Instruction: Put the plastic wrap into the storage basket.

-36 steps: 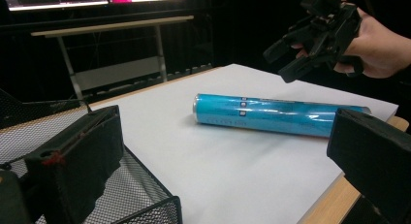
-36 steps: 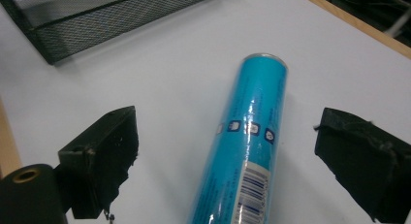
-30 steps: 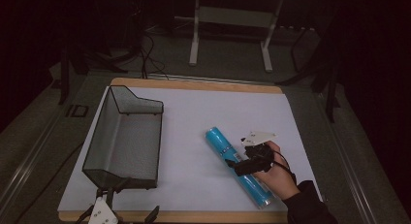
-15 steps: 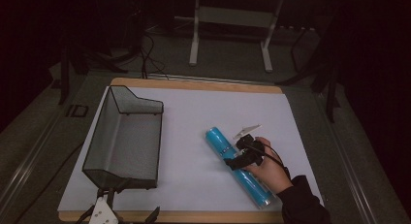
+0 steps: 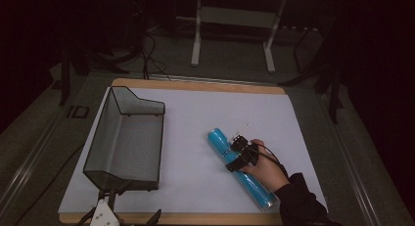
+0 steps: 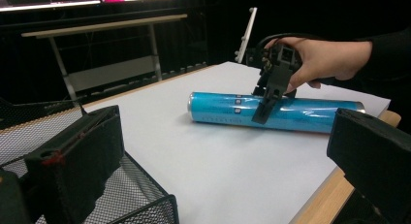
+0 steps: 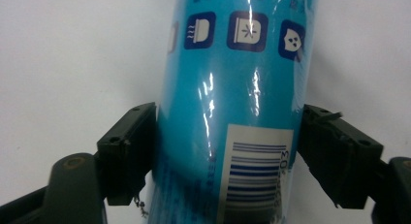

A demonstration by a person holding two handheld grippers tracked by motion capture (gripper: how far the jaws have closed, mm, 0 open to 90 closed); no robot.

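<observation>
Lowered since the earlier frame, the right claw (image 5: 233, 155) has just been closing and now pinches the blue roll (image 5: 241, 169), which lies on the desk (image 5: 195, 123) right of the mesh basket (image 5: 125, 138). Near the basket, the left claw (image 6: 228, 175) is spread.

Right claw (image 5: 234, 155) just closed, pads gripping; left claw (image 6: 232, 185) gapes wide, idle.

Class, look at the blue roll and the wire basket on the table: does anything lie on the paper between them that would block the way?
Nothing visible does. The blue roll, between the jaws of the right hand-held gripper, lies on bare white paper, with open surface across to the wire basket.
</observation>
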